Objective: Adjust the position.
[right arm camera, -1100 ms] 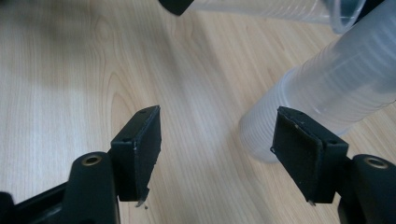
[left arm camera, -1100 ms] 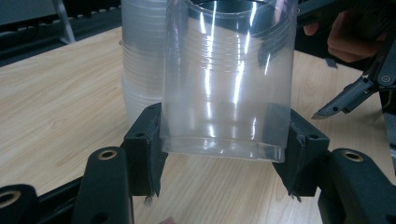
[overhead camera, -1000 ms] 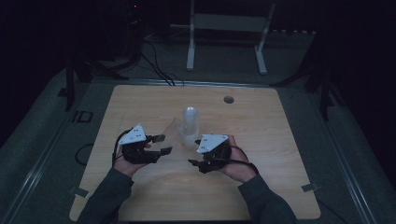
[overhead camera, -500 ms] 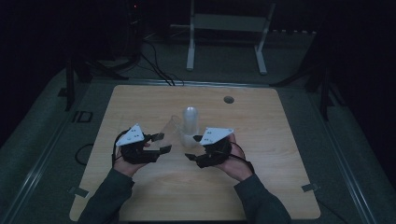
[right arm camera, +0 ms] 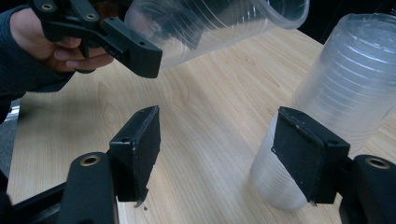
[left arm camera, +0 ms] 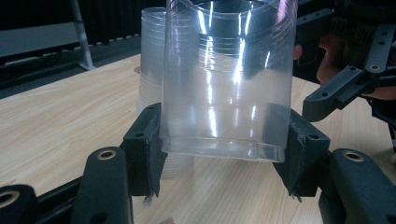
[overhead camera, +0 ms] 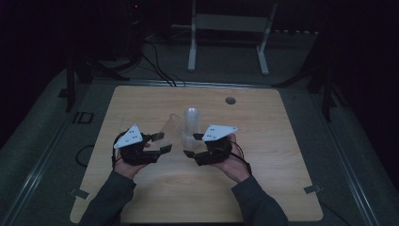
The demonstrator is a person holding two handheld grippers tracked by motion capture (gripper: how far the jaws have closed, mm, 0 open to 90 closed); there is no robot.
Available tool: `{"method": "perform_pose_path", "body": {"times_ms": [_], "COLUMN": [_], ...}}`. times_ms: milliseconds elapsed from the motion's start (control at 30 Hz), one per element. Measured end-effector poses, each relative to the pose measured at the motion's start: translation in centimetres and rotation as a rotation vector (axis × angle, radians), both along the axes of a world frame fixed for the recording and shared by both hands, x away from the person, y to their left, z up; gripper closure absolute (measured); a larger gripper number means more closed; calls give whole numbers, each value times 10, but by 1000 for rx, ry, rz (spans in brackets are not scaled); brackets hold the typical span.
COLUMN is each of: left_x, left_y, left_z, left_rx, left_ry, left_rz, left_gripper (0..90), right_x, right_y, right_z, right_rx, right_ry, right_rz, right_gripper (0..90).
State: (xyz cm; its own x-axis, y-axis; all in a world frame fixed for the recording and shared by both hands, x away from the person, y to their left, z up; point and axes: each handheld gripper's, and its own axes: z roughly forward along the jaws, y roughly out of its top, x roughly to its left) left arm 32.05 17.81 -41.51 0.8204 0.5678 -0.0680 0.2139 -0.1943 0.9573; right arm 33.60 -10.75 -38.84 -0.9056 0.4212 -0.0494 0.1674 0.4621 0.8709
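left gripper (left arm camera: 224, 154) clamps one clear plastic cup (left arm camera: 229, 79), separated from the cup stack (right arm camera: 336, 93); right gripper (right arm camera: 224, 154) gapes, stack unheld.

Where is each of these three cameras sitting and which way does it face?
High view: above the person's side, looking forward and down on the wooden table; forearms, hands, both grippers show.
Left gripper view: rides the left gripper, looking along jaws clamped on a clear plastic cup.
Right gripper view: rides the right gripper, its open jaws facing the stack of cups; the other hand shows.
Both gripper views share the cup and stack.
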Motion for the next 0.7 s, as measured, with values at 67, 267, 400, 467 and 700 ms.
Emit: {"method": "perform_pose_path", "body": {"times_ms": [67, 267, 400, 467, 700], "left_x": [0, -1, -2, -2, -2], "left_y": [0, 2, 3, 3, 3], "left_z": [0, 0, 0, 1, 0], "left_rx": [-4, -20, -34, -39, -61], "left_ry": [-3, -12, -18, -22, -29], "left_rz": [5, 14, 17, 19, 21], "left_gripper": [411, 411, 412, 412, 412], "right_x": [0, 1, 1, 2, 3], "right_y": [0, 2, 3, 3, 7], "right_z": [0, 2, 4, 5, 7], "right_rx": [14, 70, 101, 115, 149], "right_ry": [0, 29, 42, 50, 63], "right_rz": [-8, -7, -8, -7, -6], "right_gripper": [316, 311, 311, 311, 305]}}
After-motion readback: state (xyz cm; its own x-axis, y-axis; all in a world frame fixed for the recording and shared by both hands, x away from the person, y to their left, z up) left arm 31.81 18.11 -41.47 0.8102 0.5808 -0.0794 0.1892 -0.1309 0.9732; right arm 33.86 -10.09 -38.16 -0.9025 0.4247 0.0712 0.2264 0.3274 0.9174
